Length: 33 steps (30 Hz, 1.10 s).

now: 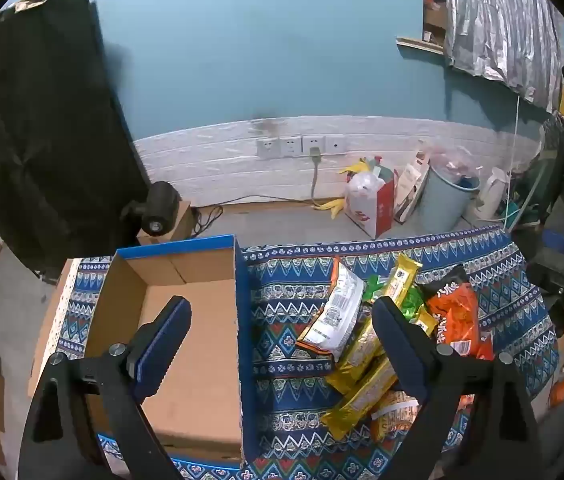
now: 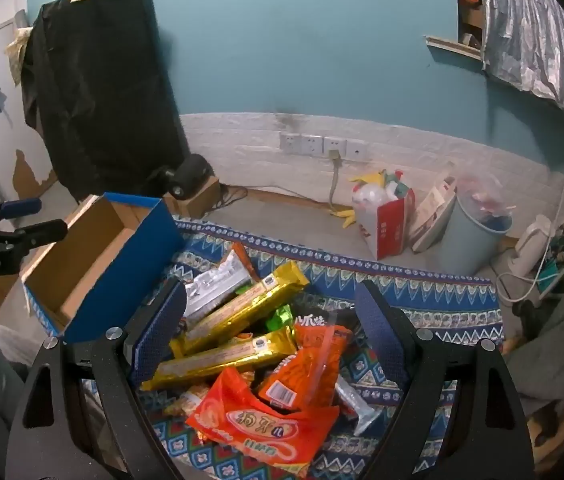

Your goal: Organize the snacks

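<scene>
A pile of snack packets lies on a blue patterned cloth (image 1: 282,312): gold bars (image 2: 242,312), an orange packet (image 2: 266,424), a white-and-orange packet (image 1: 337,312) and a green wrapper (image 2: 280,316). An empty blue cardboard box (image 1: 186,340) stands to the left of the pile; it also shows in the right wrist view (image 2: 94,264). My left gripper (image 1: 282,320) is open and empty, straddling the box's right wall. My right gripper (image 2: 270,312) is open and empty above the pile. The left gripper shows at the left edge of the right wrist view (image 2: 38,220).
Beyond the cloth on the floor are a red-and-white bag (image 2: 385,220), a blue bin (image 2: 469,240), a white kettle (image 2: 529,248) and a wall socket strip (image 2: 321,144). A black covered object (image 2: 94,88) stands at the left.
</scene>
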Motion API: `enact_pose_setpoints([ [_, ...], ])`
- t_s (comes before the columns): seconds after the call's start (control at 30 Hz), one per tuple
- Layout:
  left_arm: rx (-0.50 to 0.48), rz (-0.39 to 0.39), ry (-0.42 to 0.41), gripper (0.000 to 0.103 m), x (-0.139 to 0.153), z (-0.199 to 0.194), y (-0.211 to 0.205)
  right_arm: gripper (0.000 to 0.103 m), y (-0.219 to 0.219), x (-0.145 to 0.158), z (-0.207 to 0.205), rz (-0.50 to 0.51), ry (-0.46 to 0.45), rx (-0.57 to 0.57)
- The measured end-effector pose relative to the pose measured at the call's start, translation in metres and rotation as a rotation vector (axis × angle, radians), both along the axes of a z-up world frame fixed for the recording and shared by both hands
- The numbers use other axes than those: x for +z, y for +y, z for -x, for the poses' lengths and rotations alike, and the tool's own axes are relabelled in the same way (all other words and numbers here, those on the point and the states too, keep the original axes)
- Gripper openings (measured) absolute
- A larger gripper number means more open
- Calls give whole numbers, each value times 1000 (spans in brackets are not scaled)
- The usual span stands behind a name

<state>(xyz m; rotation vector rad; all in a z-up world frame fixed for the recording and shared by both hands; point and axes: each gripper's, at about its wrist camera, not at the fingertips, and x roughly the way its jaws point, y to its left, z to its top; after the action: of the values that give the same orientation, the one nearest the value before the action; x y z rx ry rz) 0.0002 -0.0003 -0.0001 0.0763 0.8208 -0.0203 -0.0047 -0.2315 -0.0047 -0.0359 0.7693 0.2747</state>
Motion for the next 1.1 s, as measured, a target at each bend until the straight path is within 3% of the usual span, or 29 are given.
enact_pose_setpoints([
  [1.1,0,18,6,93,-3,0,6,85,5,-4,-2,18,19,22],
])
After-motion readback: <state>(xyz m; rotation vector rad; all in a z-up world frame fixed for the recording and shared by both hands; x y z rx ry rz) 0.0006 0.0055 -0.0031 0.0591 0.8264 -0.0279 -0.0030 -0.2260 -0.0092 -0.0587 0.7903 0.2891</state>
